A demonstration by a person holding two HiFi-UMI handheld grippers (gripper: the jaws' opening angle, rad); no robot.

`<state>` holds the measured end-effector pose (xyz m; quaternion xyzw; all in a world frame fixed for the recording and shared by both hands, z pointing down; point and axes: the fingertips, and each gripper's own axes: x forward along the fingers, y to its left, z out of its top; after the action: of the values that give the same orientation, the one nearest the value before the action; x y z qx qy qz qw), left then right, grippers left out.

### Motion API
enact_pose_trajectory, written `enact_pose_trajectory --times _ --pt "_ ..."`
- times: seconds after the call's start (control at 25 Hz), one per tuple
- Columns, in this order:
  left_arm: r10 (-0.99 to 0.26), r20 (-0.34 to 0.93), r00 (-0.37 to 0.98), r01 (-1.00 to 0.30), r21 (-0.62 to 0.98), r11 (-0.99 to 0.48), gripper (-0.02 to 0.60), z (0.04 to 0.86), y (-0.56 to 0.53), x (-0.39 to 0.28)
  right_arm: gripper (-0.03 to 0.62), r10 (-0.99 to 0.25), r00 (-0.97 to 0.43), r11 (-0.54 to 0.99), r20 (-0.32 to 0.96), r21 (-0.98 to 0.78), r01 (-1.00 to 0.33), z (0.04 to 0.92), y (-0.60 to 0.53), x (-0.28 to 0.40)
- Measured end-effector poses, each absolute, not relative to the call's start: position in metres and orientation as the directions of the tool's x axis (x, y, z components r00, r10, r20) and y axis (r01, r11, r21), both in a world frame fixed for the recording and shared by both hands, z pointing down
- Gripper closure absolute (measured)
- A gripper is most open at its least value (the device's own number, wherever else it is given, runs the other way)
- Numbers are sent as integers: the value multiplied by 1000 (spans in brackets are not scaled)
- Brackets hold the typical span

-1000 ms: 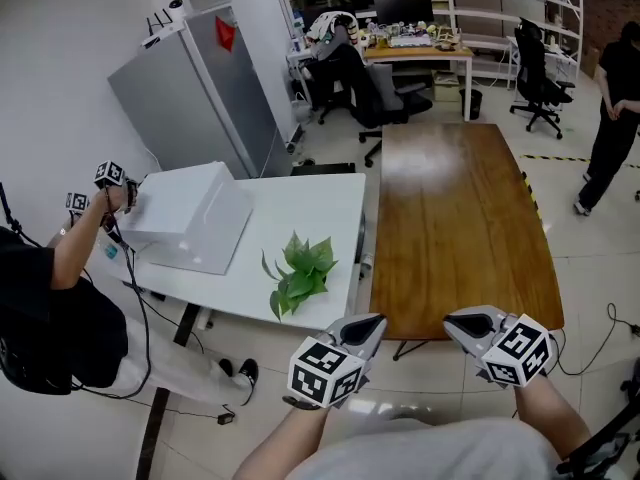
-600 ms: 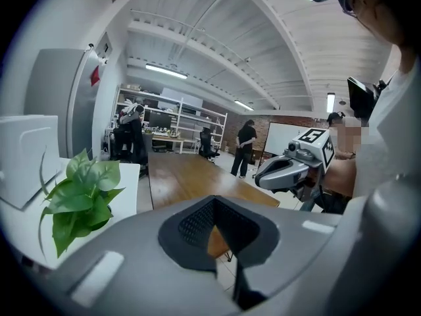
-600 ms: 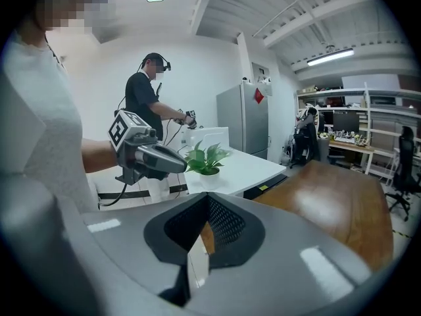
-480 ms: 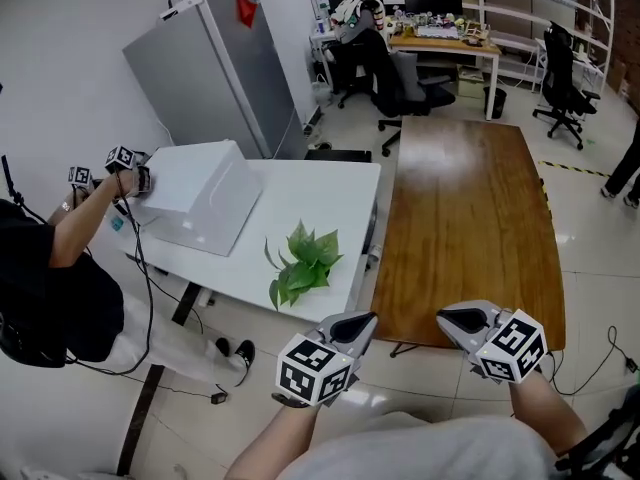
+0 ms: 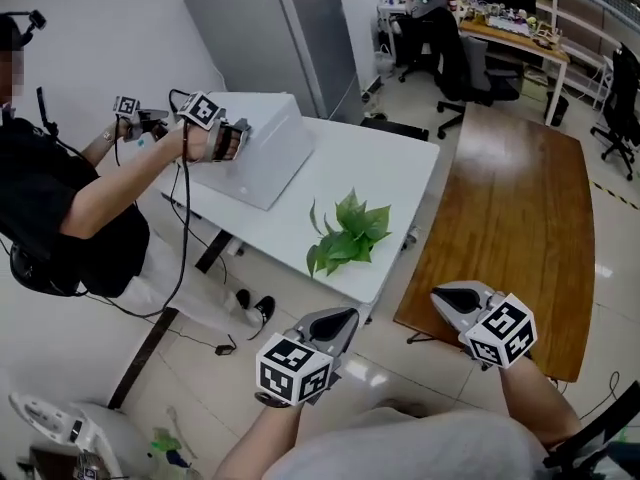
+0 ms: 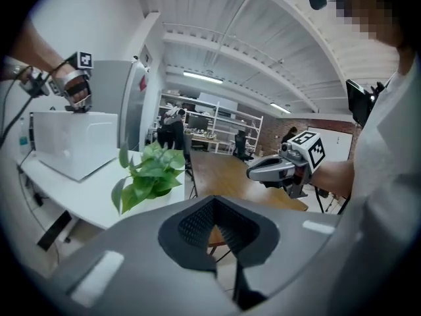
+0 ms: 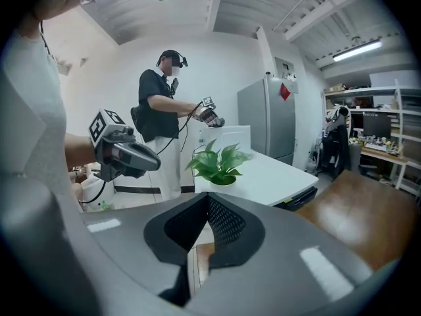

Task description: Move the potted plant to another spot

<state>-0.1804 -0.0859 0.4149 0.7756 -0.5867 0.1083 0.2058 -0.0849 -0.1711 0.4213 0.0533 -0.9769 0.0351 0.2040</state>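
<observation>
- The green leafy potted plant sat untouched near the front edge of the white rectangular surface. It stood upright with its long axis vertical, and one long leaf drooped toward that edge.
- Since a second earlier, the view had swung to bring the plant more squarely ahead, so the approach was under way.
- The left gripper and right gripper remained short of the plant, over the floor. Both sets of jaws were closed and empty.

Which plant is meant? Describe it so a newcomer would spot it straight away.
Find the long brown wooden table, then the white table beside it. The potted plant stands near its nearer end, apart from the big white box at the far end. It is the only green, leafy thing on that table.
</observation>
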Motion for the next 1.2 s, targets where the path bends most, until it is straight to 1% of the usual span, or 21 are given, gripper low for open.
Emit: enact_pose_trajectory --times 0.2,0.28,0.32,0.4,0.44,0.56,0.64,0.76,1.04,1.2 --pt "-882 438 173 -976 200 -92 584 431 -54 -226 600 -38 -923 997 383 -52 -63 443 -179 -146" --pt "-887 443 133 -980 195 -50 584 432 -45 -243 581 -33 -920 997 390 -54 -59 455 -184 -169" --pt "-888 444 116 -981 190 -33 584 432 -41 -250 537 -40 -917 996 398 -54 -67 464 -189 -179" --pt "-890 447 88 -983 181 -6 584 432 -35 -261 408 -57 -909 995 413 -56 -87 482 -198 -198" --pt "-890 450 75 -984 179 8 584 433 -32 -266 363 -62 -905 994 420 -55 -93 492 -202 -207" --pt "-884 465 36 -983 176 53 584 437 -16 -280 291 -57 -897 993 439 -66 -95 518 -209 -232" --pt "-880 474 9 -981 174 83 584 438 -3 -290 268 -63 -895 991 442 -76 -107 533 -214 -248" --pt "-869 494 -30 -977 168 129 584 441 16 -308 209 -86 -892 988 443 -76 -133 552 -223 -271" --pt "-836 540 -98 -960 170 223 584 460 52 -337 143 -92 -905 989 416 -64 -131 571 -238 -318" --pt "-827 550 -116 -956 165 244 584 467 58 -342 141 -109 -913 990 394 -42 -136 578 -244 -330"
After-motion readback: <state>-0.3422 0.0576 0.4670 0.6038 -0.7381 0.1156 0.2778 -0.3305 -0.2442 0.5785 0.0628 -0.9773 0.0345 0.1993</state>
